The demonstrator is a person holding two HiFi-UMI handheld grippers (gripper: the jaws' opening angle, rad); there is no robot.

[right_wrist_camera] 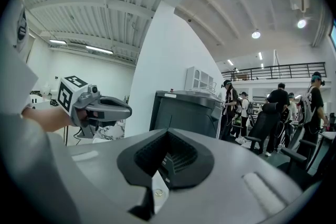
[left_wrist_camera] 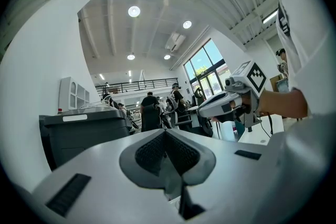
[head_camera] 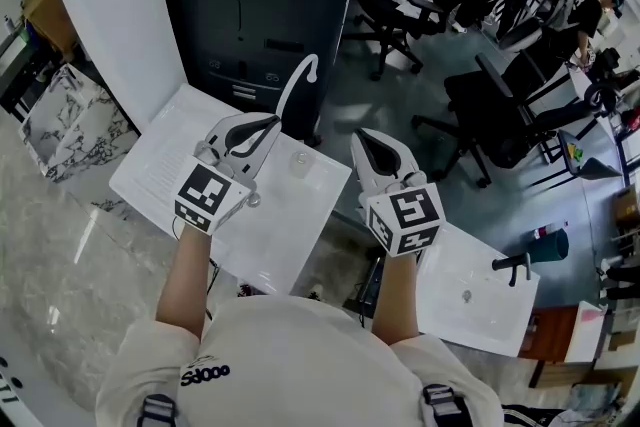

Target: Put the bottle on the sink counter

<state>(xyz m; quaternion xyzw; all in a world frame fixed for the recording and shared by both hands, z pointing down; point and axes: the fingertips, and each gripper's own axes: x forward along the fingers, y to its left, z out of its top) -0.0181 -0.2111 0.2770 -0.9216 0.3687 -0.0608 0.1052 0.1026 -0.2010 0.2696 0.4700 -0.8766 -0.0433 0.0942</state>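
Searching for the bottle, I find only one likely thing: a teal container [head_camera: 552, 245] at the far right, just beside the black tap [head_camera: 512, 264] of the right sink tabletop [head_camera: 480, 320]. I can't tell whether it stands on that tabletop's corner or just past its edge, nor be sure it is the bottle. Nothing bottle-like shows on the left sink tabletop [head_camera: 285, 220] with its white tap [head_camera: 298, 80].

My left tool [head_camera: 264, 125] and right tool [head_camera: 370, 145] hover over that left tabletop, well apart from the teal thing. Each has its jaws pressed together at the tips with nothing between them.

I judge this fits either a bottle waiting to be fetched or one already set down with my tools drawn away. The edge under the teal thing needs a clearer look before any move.
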